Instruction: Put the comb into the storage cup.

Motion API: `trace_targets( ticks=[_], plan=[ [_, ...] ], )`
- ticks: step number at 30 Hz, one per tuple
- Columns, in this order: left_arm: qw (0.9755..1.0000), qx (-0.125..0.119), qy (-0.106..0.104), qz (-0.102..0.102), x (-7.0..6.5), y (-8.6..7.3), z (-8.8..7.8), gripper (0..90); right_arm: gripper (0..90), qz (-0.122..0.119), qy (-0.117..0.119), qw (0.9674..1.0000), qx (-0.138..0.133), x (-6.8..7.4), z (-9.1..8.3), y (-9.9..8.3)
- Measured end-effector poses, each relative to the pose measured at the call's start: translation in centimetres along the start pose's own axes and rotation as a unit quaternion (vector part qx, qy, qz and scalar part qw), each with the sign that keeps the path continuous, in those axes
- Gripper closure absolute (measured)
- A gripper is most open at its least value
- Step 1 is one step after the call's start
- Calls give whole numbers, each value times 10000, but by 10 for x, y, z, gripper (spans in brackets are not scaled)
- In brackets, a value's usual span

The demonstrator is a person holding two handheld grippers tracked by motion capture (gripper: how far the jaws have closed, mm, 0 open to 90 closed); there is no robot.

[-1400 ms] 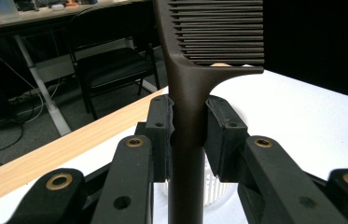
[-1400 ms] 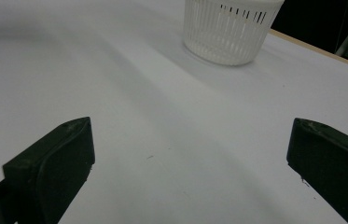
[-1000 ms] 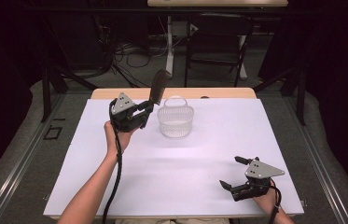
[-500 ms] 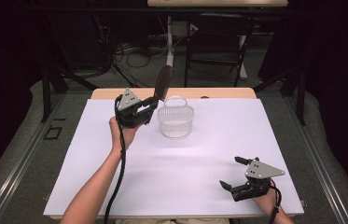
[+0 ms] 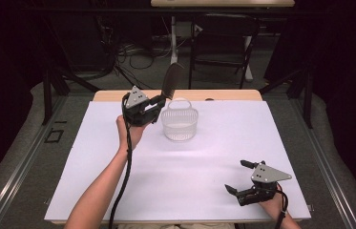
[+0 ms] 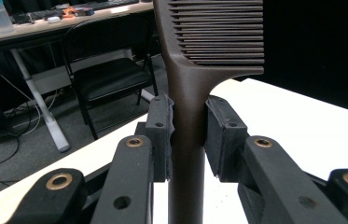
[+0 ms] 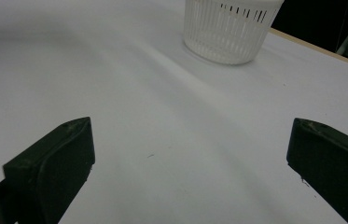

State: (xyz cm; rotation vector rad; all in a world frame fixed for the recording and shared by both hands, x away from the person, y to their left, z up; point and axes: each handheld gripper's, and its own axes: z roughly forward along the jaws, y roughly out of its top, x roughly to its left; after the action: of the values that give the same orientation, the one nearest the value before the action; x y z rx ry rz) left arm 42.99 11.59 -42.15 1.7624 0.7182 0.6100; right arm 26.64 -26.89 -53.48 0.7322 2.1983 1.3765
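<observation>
My left gripper (image 5: pixel 158 102) is raised above the table just left of a small white slotted basket (image 5: pixel 180 122). It is shut on the handle of a dark brown comb (image 5: pixel 172 79) that sticks up and away, its toothed head above the basket's far rim. In the left gripper view both pads press the comb's handle (image 6: pixel 188 107) from either side, with the teeth at the top. My right gripper (image 5: pixel 241 177) rests at the near right of the white table top, open, with nothing between its fingertips (image 7: pixel 50 163). The basket (image 7: pixel 230 28) stands farther off in the right gripper view.
The white sheet (image 5: pixel 118 186) covers the table, with a wooden edge (image 5: pixel 223 94) at the far side. Beyond the table stand a black folding chair (image 5: pixel 223 43) and a desk leg with cables on the floor. Dark rails run along both sides.
The left gripper has carried the comb a little to the right and up, nearer the basket. The right gripper has stayed where it was.
</observation>
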Motion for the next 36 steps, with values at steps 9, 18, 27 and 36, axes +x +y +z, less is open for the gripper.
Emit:
trace_targets(
  ticks=[9, 18, 27, 36],
  plan=[
    [10000, -23, 41, -16, 1, 5, 10, 728, 6, -8, 3, 10000, 10, 0, 0, 0],
    [9999, -64, 73, -76, 2, 6, 19, 728, 7, -1, 4, 10000, 5, 0, 0, 0],
    [9998, -103, 99, -108, 1, 7, 26, 728, 6, -3, 6, 10000, -1, 0, 0, 0],
    [9997, -185, 112, -139, -1, 7, 31, 728, 7, 1, 3, 10000, -3, 0, -1, 0]
  ],
)
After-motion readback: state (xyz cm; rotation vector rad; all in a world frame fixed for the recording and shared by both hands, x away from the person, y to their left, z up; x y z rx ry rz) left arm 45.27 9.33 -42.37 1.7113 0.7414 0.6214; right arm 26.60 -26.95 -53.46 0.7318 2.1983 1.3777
